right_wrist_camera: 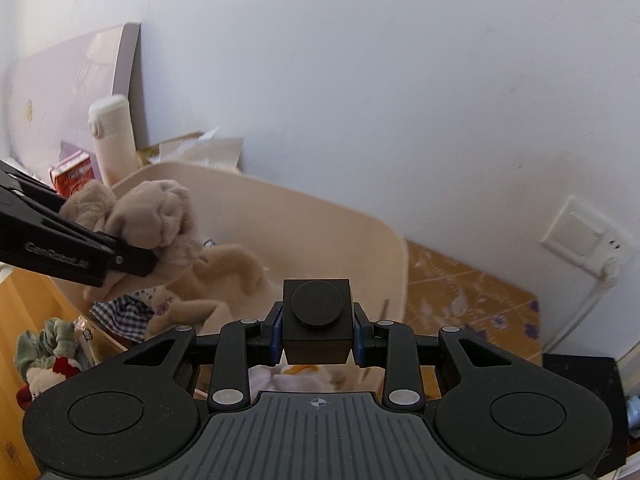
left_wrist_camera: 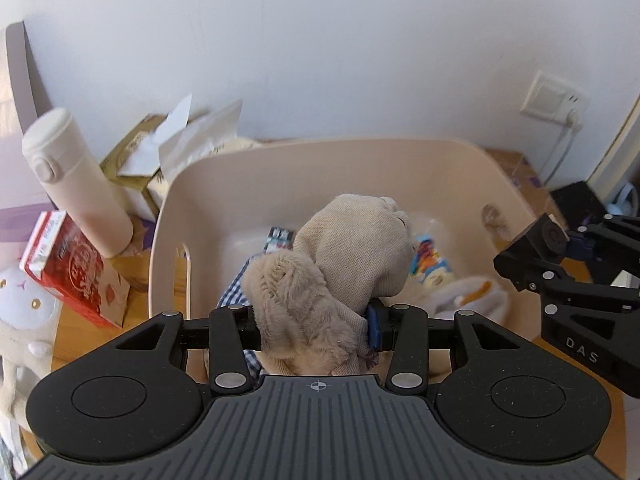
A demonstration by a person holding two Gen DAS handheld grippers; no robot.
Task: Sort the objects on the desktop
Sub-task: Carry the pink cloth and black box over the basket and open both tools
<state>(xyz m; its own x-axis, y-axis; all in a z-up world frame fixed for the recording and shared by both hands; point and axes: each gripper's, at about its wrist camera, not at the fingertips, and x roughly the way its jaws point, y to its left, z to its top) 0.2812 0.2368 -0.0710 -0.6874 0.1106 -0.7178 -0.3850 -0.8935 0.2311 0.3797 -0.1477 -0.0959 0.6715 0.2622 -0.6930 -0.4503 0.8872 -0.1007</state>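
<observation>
My left gripper (left_wrist_camera: 316, 330) is shut on a beige plush rabbit (left_wrist_camera: 344, 264) and holds it over the cream plastic bin (left_wrist_camera: 168, 216). The rabbit also shows in the right wrist view (right_wrist_camera: 152, 216), hanging from the left gripper (right_wrist_camera: 132, 258) above the bin (right_wrist_camera: 352, 232). My right gripper (right_wrist_camera: 316, 338) is shut on a small black box (right_wrist_camera: 317, 320) with a round knob, at the bin's near right edge. In the left wrist view the right gripper (left_wrist_camera: 560, 246) holds the black box (left_wrist_camera: 536, 248) beside the bin's right wall. Snack packets (left_wrist_camera: 430, 260) and a white soft item (left_wrist_camera: 468, 296) lie in the bin.
A white flask (left_wrist_camera: 76, 184), a red carton (left_wrist_camera: 68, 268) and an open cardboard box with paper (left_wrist_camera: 160, 148) stand left of the bin. A white plush (left_wrist_camera: 24, 320) lies at far left. A wall socket (left_wrist_camera: 554, 100) with cable is at right. More plush toys (right_wrist_camera: 48, 360) lie on the wooden desk.
</observation>
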